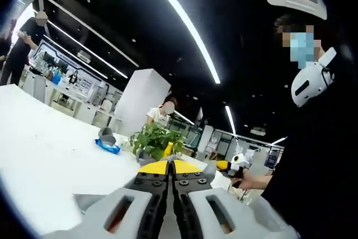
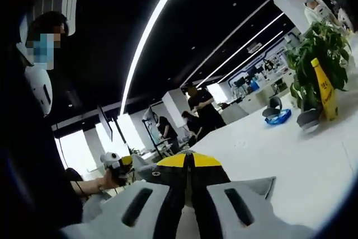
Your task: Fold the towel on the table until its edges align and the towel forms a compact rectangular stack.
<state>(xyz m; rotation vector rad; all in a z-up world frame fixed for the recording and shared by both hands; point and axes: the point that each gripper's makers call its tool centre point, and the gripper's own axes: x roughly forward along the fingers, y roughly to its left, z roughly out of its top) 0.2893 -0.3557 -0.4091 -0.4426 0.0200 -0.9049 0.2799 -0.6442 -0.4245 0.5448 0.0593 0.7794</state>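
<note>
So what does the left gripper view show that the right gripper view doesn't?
Left gripper view: the right gripper in a hand, coming in from the right. Right gripper view: the left gripper in a hand, bright windows and a person standing near them. Both: the white table, the plant, the yellow bottle and the blue item.

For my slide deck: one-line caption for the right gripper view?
Right gripper, yellow-tipped jaws together, raised above white table toward leafy green potted plant and yellow bottle.
</note>
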